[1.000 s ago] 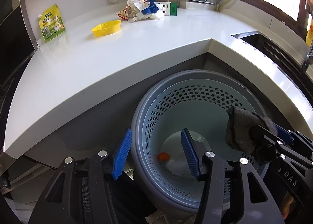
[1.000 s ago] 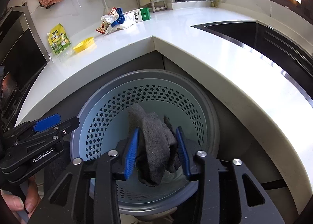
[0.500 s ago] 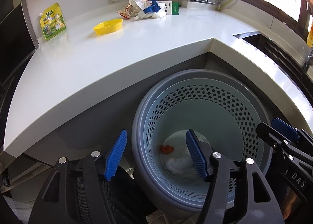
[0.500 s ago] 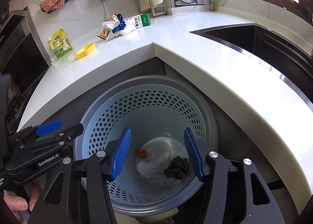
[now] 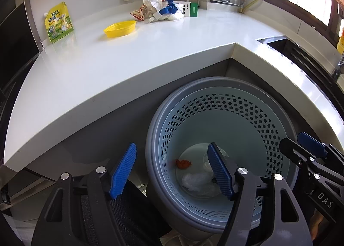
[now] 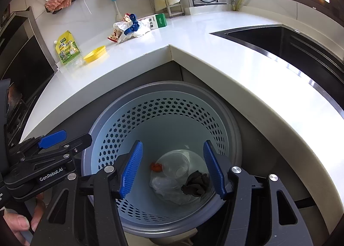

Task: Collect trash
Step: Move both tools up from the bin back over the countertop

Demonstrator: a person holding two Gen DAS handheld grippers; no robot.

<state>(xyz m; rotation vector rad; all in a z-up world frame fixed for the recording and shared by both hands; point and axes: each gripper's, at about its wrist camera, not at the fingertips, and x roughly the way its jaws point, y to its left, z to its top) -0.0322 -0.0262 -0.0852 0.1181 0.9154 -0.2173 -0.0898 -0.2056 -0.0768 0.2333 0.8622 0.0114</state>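
Both jaws wide, empty: left gripper (image 5: pixel 172 169), right gripper (image 6: pixel 173 167) over bin (image 6: pixel 234 121). Rag (image 6: pixel 195 183) in bin bottom. Remaining trash (image 6: pixel 129 28) at 11 o'clock on counter (image 6: pixel 215 52); loose wrappers may slip mid-carry.

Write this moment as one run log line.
left hand-held gripper open | right hand-held gripper open, empty | grey cloth in bin | counter trash remains

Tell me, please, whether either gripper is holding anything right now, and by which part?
Nothing is held. The left gripper and right gripper are both open and empty above the bin; the dark cloth lies loose at its bottom.
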